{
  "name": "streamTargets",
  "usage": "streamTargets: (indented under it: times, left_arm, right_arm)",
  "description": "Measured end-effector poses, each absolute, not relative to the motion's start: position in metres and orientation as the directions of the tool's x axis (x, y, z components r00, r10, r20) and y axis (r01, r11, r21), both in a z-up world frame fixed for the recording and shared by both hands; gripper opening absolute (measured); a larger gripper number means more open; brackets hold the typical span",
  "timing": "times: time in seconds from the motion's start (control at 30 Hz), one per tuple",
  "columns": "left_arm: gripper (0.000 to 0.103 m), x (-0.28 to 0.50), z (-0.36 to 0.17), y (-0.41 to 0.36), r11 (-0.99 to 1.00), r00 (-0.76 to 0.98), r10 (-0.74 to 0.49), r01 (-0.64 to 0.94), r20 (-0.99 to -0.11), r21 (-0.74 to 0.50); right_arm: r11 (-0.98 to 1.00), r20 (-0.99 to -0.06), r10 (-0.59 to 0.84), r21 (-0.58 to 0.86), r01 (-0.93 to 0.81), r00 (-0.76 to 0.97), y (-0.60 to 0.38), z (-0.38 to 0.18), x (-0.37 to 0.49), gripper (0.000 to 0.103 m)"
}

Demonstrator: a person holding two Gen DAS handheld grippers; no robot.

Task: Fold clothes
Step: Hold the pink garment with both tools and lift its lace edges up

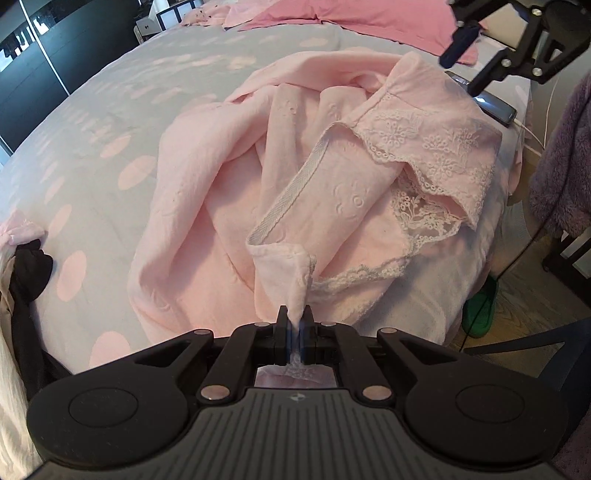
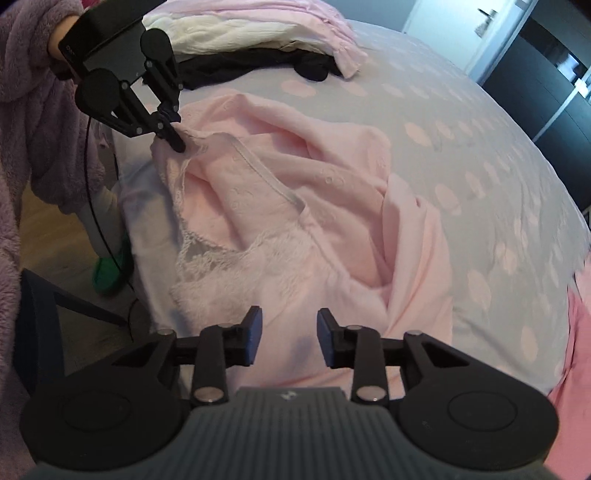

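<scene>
- The left gripper (image 1: 295,321) has its fingers (image 1: 282,317) pressed together on a pinched corner of the pale pink garment (image 1: 229,192); the cloth runs down between the pads and its tip is hidden behind them
- In the right wrist view the same left gripper (image 2: 176,142) shows at upper left, its tips buried in a lace-trimmed edge of the garment (image 2: 332,206), so the contact itself is hard to make out
- The right gripper (image 2: 290,336) hovers with its fingers (image 2: 255,332) spread wide, holding nothing; whether they brush the cloth beneath cannot be told
- Beyond the left fingers the garment lies crumpled on the bed (image 1: 92,147), a grey cover with pink dots, its lace collar (image 1: 432,144) ahead and to the right
- Further out, a phone (image 1: 495,105) is partly covered by the right gripper (image 1: 463,61), and a darker pink cloth (image 1: 354,18) is cut off at the top edge
- A purple fleece sleeve (image 2: 33,122) fills the left edge behind the left gripper
</scene>
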State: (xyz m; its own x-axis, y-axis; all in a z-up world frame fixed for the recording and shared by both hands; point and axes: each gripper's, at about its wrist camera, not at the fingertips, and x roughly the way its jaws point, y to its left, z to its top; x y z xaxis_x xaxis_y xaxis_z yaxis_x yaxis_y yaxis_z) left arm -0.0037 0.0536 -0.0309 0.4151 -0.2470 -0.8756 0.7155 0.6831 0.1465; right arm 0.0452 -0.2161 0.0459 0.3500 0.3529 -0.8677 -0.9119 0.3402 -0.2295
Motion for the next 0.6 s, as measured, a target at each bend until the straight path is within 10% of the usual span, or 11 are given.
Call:
streamTargets:
  times: [0.43,0.6]
  left_arm:
    - [0.002,0.009,-0.035,0.062,0.697,0.384,-0.289,0.712,-0.877,0.082]
    - [0.002,0.009,-0.033,0.065,0.705,0.392,-0.303,0.706,-0.869,0.072]
  right_arm:
    - [0.209,-0.959,0.268,-0.039,-0.977,0.096,-0.164,0.015,0.136,0.042]
    - [0.206,-0.947,0.321,0.070,-0.976,0.000,-0.169,0.016,0.132,0.012]
